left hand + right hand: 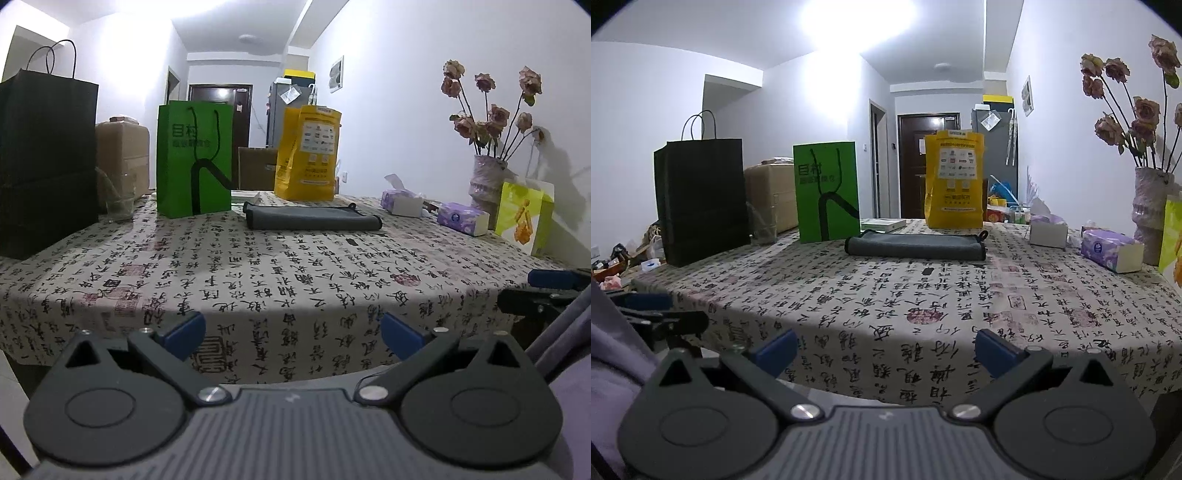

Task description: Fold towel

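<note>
In the left wrist view, the left gripper [291, 332] stood released, its blue-padded fingers [184, 330] spread wide and grasping nothing, poised over the near edge of the table [332, 273]. A cloth printed with black calligraphy covered the tabletop. The grey towel [314, 218] lay folded flat near the far edge, well apart from the tool. Behind it stood a green bag [194, 158] and a yellow bag [308, 151]; a black bag [44, 162] occupied the far left corner. Tissue packs [461, 218] and a vase of dried roses [487, 177] lined the right edge.

In the right wrist view, the right gripper [884, 349] was likewise wide open and empty above the near edge. The towel [916, 243] rested near the far edge, in front of the green bag [827, 192] and yellow bag [955, 181]. A dark door [923, 162] closed a white-walled hallway beyond.
</note>
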A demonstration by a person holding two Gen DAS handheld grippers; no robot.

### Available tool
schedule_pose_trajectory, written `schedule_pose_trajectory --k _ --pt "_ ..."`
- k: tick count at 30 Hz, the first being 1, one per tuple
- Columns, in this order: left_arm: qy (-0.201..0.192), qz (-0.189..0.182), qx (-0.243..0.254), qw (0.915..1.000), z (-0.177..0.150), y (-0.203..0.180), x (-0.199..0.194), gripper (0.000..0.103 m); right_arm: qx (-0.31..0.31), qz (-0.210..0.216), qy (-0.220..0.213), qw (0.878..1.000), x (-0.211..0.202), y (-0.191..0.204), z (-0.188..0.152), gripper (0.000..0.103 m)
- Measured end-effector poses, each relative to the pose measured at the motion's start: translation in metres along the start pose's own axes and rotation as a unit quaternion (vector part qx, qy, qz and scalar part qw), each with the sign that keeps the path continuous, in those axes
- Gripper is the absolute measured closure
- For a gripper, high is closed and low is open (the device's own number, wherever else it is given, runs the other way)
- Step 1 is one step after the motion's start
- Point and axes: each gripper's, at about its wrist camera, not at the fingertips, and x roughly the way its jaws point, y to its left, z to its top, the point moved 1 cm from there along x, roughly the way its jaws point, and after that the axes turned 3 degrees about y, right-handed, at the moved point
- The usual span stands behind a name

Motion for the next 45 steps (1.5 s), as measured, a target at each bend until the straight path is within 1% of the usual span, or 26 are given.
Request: schedule_pose_trajectory --k 30,45 --pt "0.003 0.0 -0.001 1.0 -0.0007 -0.0023 -0.0001 0.0 0.006 0.0 0.006 1.0 0.0043 -0.0009 -0.0027 0.0" --pt "0.005 0.001 0.0 1.0 -0.0024 -0.0042 0.0013 0.0 0.005 -0.003 0.002 1.0 0.0029 -0.0008 -0.0028 0.0"
